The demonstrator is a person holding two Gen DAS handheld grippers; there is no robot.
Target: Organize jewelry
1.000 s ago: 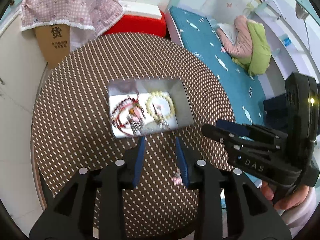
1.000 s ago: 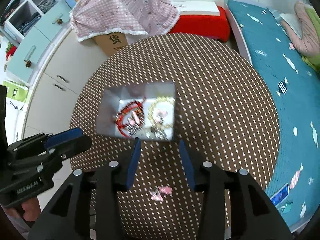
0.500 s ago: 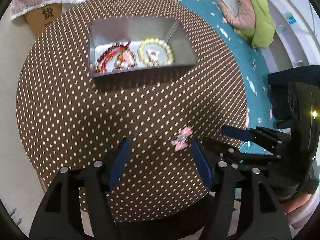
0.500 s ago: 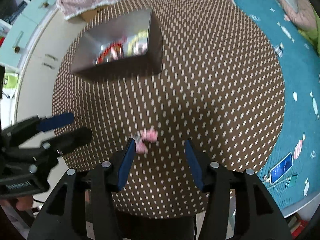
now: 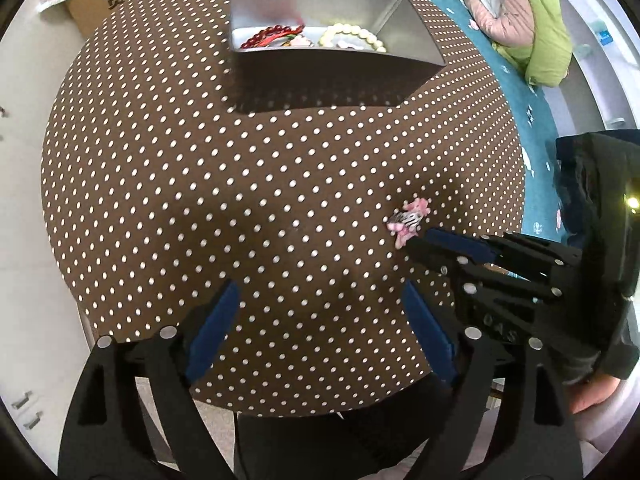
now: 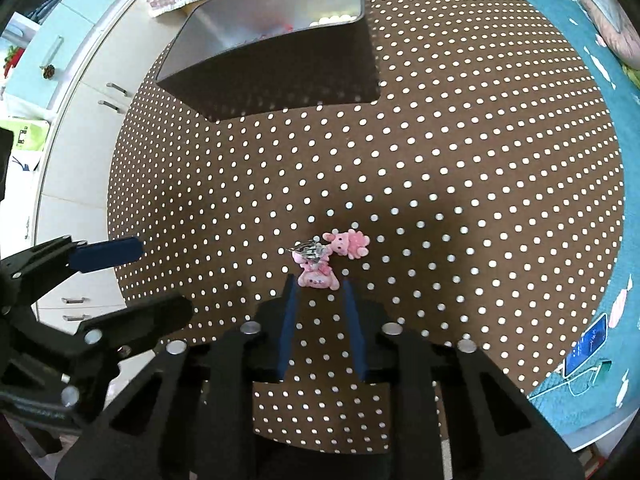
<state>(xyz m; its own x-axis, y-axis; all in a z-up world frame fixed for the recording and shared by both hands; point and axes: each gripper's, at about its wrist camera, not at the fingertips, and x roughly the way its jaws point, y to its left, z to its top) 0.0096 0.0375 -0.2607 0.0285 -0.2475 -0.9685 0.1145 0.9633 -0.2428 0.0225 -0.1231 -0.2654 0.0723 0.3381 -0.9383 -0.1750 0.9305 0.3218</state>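
Round desk with a brown white-dotted cloth (image 6: 440,152) fills both views. Rectangular silver metal tin (image 5: 404,36) sits at the top centre of the left wrist frame, upper left-centre in the right wrist frame; it is open-topped and already holds a dark red bead bracelet (image 5: 266,36) and a cream pearl-bead bracelet (image 5: 356,36), so it reads as the collection box.

Task item left out: a small pink plush-charm hair clip with a silvery metal part (image 6: 326,258), lying flat on the cloth, lower centre of the right wrist frame, right of centre in the left wrist frame (image 5: 408,220). Well apart from the tin.

Right gripper (image 6: 318,288): jaws parted to a narrow gap, nothing between them, tips just short of the clip's near end. In the left wrist view its tip looks to be at or touching the clip's lower edge; contact can't be confirmed. Low angle along the desk is likely so the blue pads can straddle the pink charm and pinch it off the flat cloth.

Left gripper (image 5: 324,308): jaws spread wide, empty, hovering over bare cloth at bottom centre, away from the clip. Probably parked clear so the right one has room.

Judged step: approach for the grasp, not yet closed. Risk: the clip is small and lumpy, so it may skid on the cloth.
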